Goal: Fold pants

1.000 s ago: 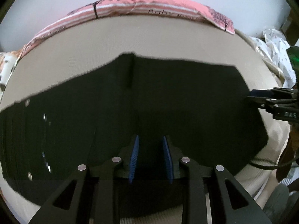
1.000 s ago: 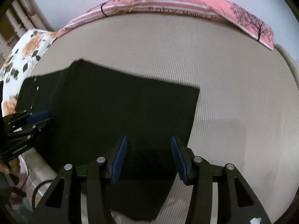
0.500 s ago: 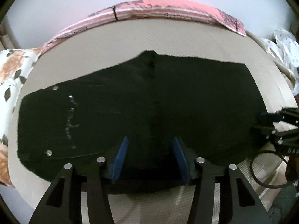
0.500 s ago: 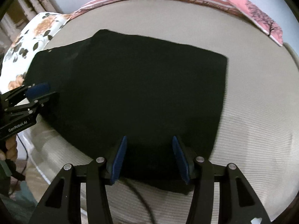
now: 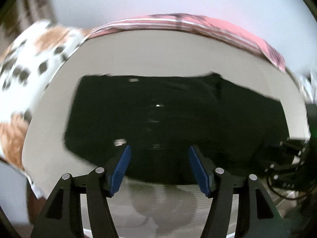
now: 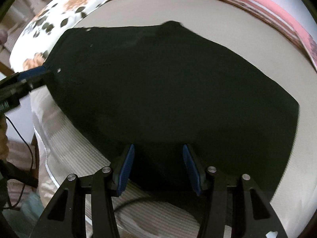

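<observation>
The black pants (image 6: 168,91) are spread flat on the beige bed (image 6: 247,39), folded into a broad dark slab. The left gripper (image 5: 158,166) is held above the near edge, and its jaws have just been opening; nothing is clamped between the blue pads (image 5: 121,168), only cloth seen below. The right gripper (image 6: 158,168) is poised over its own stretch of the near edge, jaws parted, nothing pinched. A floral cloth (image 6: 59,15) is seen at the left, a pink blanket (image 5: 227,29) at the back.
</observation>
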{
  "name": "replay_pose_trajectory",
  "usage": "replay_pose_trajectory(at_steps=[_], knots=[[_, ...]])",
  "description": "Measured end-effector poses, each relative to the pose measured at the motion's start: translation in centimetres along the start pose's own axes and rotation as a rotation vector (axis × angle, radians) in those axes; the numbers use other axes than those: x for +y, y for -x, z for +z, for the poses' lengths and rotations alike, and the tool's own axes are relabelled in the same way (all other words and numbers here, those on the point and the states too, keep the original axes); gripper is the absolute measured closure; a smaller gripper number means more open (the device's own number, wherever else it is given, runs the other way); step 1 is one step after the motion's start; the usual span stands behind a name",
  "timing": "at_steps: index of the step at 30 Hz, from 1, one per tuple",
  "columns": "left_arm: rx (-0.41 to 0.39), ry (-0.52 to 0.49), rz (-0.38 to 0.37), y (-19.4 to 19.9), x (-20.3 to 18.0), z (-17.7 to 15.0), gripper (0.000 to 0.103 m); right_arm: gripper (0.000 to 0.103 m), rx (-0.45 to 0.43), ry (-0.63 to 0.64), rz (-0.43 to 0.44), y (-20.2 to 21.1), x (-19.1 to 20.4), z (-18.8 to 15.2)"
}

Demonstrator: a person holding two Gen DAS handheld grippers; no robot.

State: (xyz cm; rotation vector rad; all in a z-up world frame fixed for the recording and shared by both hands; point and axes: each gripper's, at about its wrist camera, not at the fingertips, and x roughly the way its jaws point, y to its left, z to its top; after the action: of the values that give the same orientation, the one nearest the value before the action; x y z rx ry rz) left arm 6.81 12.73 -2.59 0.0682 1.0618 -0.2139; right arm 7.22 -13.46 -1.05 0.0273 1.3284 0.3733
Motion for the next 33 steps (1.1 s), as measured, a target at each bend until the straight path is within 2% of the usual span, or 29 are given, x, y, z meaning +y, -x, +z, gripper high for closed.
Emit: replay_pose_trajectory(at_steps=[2, 7, 9, 11, 16, 19, 21, 23, 28, 33], knots=[[-0.004, 0.077, -0.017, 0.7, 2.9, 0.3, 0.04, 0.054, 0.007, 0.019, 0.015, -0.4, 0.9, 0.7], [0.006, 0.193, 0.009, 1.3, 8.3, 0.0, 0.04, 0.054, 0.014, 0.072, 0.024, -1.3, 2.9, 2.2], [0.029, 0.244, -0.013, 0.8, 10.2, -0.4, 0.04, 0.054, 0.012, 0.08, 0.033, -1.4, 3.3, 2.7], [0.051, 0.287, -0.052, 0.3, 11.6, -0.7, 0.04, 0.053, 0.011, 0.07, 0.043, -1.4, 3.8, 3.3], [0.106, 0.462, -0.216, -2.0, 14.9, -2.4, 0.04, 0.047, -0.019, 0.03, 0.053, -0.7, 3.6, 3.6], [0.108, 0.545, -0.251, -3.3, 16.5, -3.1, 0.04, 0.046, -0.026, 0.009, 0.036, -0.3, 3.2, 3.8], [0.111, 0.59, -0.306, -4.2, 17.4, -3.2, 0.04, 0.045, -0.023, -0.008, 0.03, -0.2, 2.7, 3.8], [0.111, 0.613, -0.348, -4.9, 17.8, -3.2, 0.04, 0.045, -0.017, -0.021, 0.022, -0.2, 2.5, 4.0], [0.081, 0.591, -0.412, -5.5, 18.1, -2.6, 0.04, 0.045, -0.002, -0.029, 0.015, -0.8, 2.8, 4.6], [0.065, 0.566, -0.412, -6.2, 17.9, -1.4, 0.04, 0.045, 0.01, -0.022, 0.022, -1.4, 3.1, 5.4]])
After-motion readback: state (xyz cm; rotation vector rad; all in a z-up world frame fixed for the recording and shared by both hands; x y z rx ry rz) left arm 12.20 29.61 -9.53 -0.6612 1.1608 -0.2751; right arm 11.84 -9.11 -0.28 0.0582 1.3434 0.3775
